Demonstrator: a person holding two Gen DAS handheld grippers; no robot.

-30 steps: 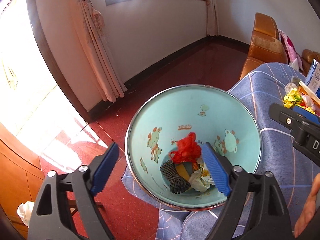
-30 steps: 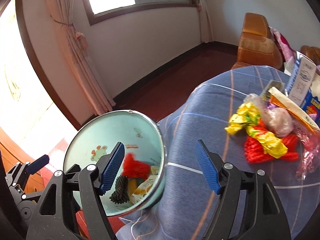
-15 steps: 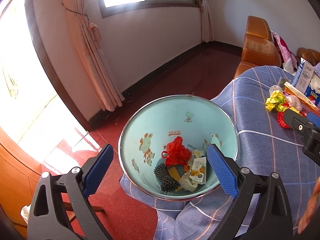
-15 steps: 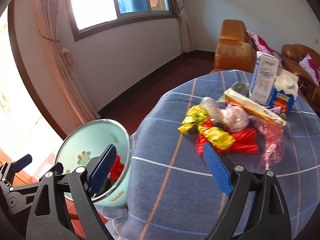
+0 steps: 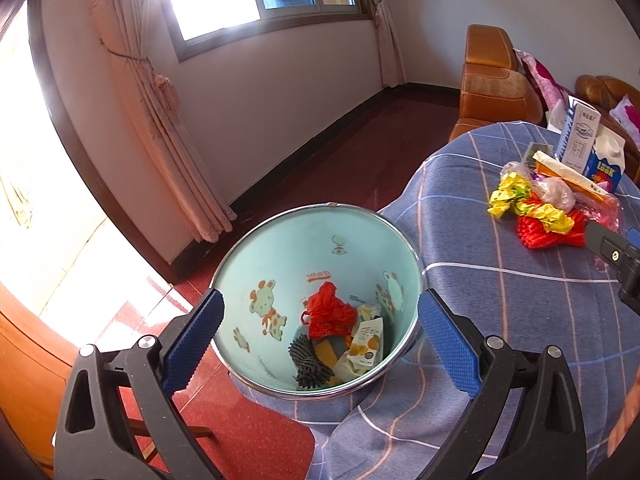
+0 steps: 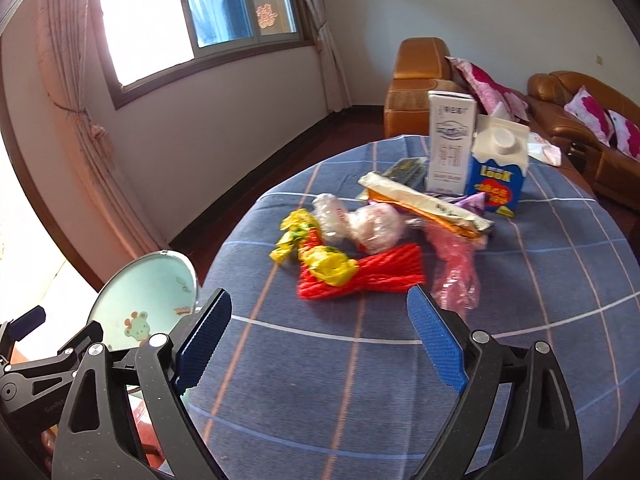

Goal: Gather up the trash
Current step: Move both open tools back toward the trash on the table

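Some scraps lie in the bin (image 5: 320, 272), both grippers' jaws released and empty, wrappers (image 6: 320, 264) left on the desk (image 6: 400, 380).

Mint cartoon-print bin (image 5: 280, 264); blue plaid tablecloth (image 6: 360, 380)

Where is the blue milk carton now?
In the right wrist view, the blue milk carton stands upright at the table's far side, right of the white carton, behind the trash pile.
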